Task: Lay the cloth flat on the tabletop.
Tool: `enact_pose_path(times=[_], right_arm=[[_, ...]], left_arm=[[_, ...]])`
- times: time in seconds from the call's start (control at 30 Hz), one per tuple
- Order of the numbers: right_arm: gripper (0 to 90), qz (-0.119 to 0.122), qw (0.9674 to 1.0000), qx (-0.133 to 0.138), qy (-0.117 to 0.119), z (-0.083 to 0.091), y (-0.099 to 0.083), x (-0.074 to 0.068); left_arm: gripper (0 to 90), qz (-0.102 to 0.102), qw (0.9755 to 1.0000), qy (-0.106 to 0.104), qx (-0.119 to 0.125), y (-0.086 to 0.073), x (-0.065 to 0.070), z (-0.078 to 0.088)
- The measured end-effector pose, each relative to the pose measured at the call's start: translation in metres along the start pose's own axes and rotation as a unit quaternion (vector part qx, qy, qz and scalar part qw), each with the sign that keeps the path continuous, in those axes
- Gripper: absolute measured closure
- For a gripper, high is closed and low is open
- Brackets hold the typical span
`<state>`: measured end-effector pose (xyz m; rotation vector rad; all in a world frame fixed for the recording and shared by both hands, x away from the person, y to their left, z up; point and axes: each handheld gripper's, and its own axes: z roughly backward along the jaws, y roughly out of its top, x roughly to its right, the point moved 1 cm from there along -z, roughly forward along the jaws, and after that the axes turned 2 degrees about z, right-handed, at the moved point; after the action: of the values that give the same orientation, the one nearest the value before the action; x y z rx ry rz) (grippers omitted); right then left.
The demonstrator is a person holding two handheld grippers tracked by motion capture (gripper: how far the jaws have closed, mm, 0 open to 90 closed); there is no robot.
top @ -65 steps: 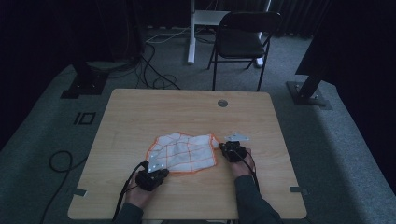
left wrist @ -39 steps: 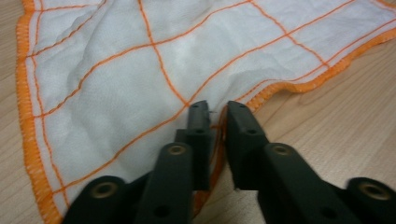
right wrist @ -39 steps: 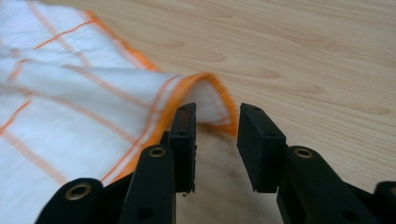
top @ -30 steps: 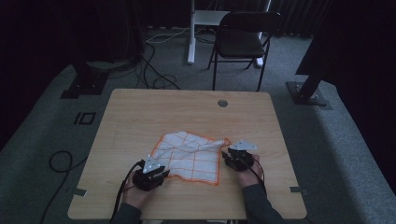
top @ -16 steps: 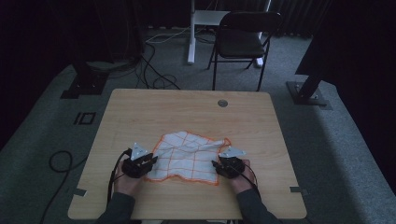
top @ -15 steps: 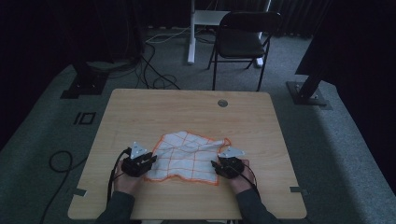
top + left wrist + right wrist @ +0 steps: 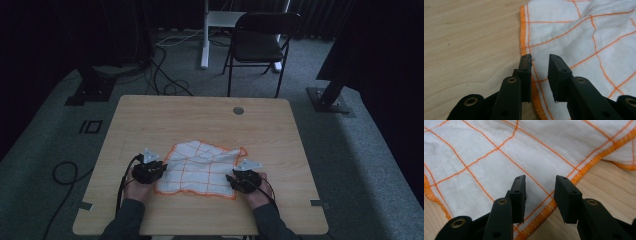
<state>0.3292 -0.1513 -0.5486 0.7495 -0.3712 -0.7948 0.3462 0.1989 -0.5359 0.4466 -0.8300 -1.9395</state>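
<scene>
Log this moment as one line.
left claw: open, over edge of white orange-checked cloth | right claw: open, over cloth edge | cloth flat on wooden table

White cloth (image 7: 200, 167) with orange grid lines and orange hem on pale wooden table (image 7: 200, 115)

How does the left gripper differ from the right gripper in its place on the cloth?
The left gripper stands over the cloth at its left hem, one jaw above the orange border; the right gripper stands over its near right corner. Wood of the table shows beside the left one's left jaw, beside the right one's right jaw. Both are open, gripping nothing.
</scene>
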Motion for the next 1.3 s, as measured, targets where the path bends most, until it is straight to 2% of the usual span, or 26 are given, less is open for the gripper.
enact_pose_path(times=[0.1,0.23,0.4,0.57,0.63,0.67,0.77,0.9,1.03,1.1,1.17,1.3], right_arm=[[62.1,0.001,1.0,-0.003,-0.001,0.003,-0.002,0.001],[62.2,0.001,1.0,-0.004,-0.003,0.007,-0.005,0.003],[62.1,0.006,0.9998,-0.009,-0.016,0.013,-0.01,0.006],[62.0,-0.004,0.9996,-0.012,-0.025,0.019,-0.016,0.014],[62.0,-0.007,0.9995,-0.013,-0.028,0.02,-0.017,0.016],[61.9,-0.009,0.9994,-0.013,-0.03,0.021,-0.018,0.017],[61.7,-0.024,0.9989,-0.013,-0.037,0.025,-0.022,0.024],[61.9,-0.025,0.9988,-0.013,-0.041,0.026,-0.023,0.026],[62.4,-0.019,0.9986,-0.003,-0.048,0.026,-0.019,0.024],[62.5,-0.02,0.9985,0.001,-0.051,0.025,-0.017,0.025],[62.5,-0.022,0.9983,0.004,-0.053,0.024,-0.015,0.026],[62.7,-0.03,0.9981,0.009,-0.054,0.02,-0.012,0.031]], left_arm=[[73.4,0.0,1.0,-0.001,-0.004,-0.001,0.0,-0.002],[73.2,-0.011,0.9999,-0.003,-0.01,-0.005,0.006,-0.005],[73.0,-0.014,0.9998,-0.012,-0.01,-0.009,0.013,-0.001],[72.8,-0.019,0.9992,-0.034,-0.01,-0.014,0.025,0.003],[72.4,-0.023,0.9991,-0.035,-0.011,-0.015,0.027,0.003],[72.4,-0.028,0.9986,-0.042,-0.01,-0.016,0.033,0.004],[72.2,-0.03,0.9983,-0.048,-0.011,-0.015,0.036,0.004],[71.4,-0.026,0.999,-0.035,-0.004,-0.007,0.032,0.003],[69.1,-0.017,0.9997,-0.018,0.009,0.009,0.022,-0.003],[66.2,-0.009,0.9998,-0.007,0.018,0.019,0.017,-0.008],[60.9,0.006,0.9997,-0.009,0.023,0.028,0.01,-0.015],[58.5,0.026,0.9991,-0.008,0.032,0.043,0.002,-0.028]])
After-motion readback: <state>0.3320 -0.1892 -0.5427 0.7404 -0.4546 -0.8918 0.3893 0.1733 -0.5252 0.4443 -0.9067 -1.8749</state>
